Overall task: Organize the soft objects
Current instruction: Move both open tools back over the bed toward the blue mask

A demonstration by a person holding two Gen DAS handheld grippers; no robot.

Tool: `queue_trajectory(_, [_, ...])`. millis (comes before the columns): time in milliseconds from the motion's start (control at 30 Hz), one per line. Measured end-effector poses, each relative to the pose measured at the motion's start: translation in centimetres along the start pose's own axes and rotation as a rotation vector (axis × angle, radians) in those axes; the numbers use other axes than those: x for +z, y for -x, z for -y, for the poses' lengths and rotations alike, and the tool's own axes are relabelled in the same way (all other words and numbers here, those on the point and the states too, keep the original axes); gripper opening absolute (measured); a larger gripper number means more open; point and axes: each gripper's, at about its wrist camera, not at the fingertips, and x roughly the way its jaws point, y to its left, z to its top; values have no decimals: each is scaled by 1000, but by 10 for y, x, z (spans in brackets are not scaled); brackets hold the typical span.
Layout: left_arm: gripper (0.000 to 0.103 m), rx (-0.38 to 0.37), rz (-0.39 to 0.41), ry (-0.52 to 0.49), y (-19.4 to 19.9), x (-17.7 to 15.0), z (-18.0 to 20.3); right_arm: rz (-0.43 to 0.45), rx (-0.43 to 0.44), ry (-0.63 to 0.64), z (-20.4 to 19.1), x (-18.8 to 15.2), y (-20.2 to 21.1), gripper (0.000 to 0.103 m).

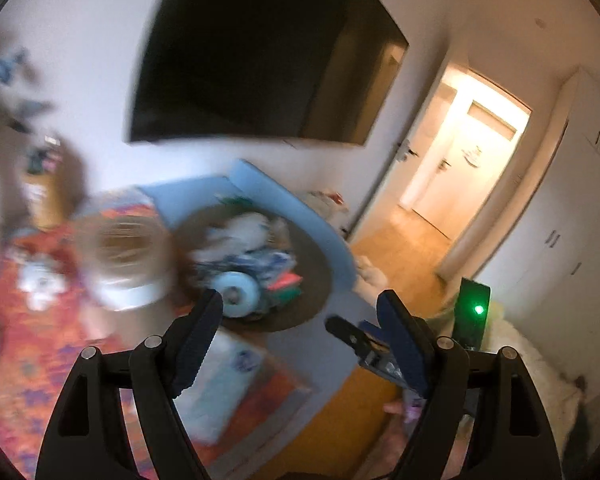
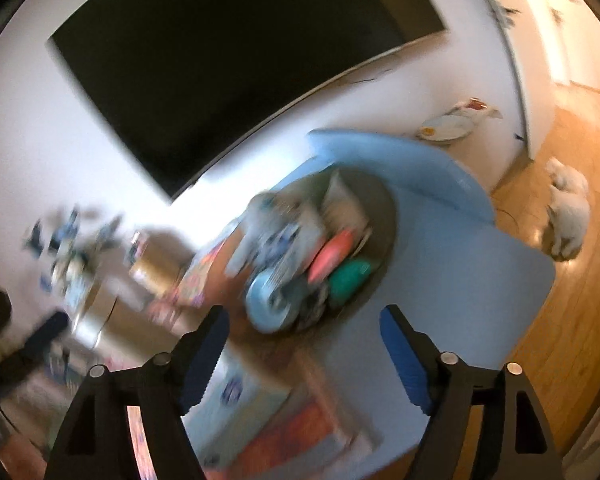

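Both the left gripper (image 1: 300, 320) and right gripper (image 2: 304, 332) hang open and empty, apparently for a pick, the soft-toy heap (image 1: 252, 264) on its round grey mat (image 1: 316, 280) at twelve o'clock.

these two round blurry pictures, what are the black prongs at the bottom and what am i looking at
Each picture comes from a fisheye camera mounted on a hand-held gripper, looking forward along its two fingers. A person carries one in each hand. The black prongs with blue pads are those fingers: the left hand-held gripper and the right hand-held gripper. Both stand open and hold nothing. Ahead, a round dark tray lies on a light blue mat, piled with soft things, among them a pale blue round toy. A wicker basket stands to the tray's left, under a big black screen. Blur hides finer detail.
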Motion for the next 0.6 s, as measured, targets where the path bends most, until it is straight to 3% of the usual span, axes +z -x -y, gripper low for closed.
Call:
queue_trajectory(167, [78, 161, 77, 18, 73, -10, -45, -66, 90, 239, -61, -36, 7, 77])
queue_trajectory(267, [78, 325, 122, 54, 115, -15, -83, -61, 154, 404, -113, -60, 14, 78])
queue_trajectory(333, [78, 438, 151, 85, 140, -23, -112, -56, 188, 496, -143, -76, 17, 84])
queue_trajectory(400, [78, 508, 164, 125, 157, -32, -138, -51, 215, 564, -171, -90, 14, 93])
queue_trajectory(533, [78, 732, 142, 208, 171, -59, -202, -114, 255, 629, -217, -118, -13, 94])
queue_trajectory(600, [78, 794, 121, 244, 167, -76, -235, -149, 268, 647, -234, -131, -32, 94])
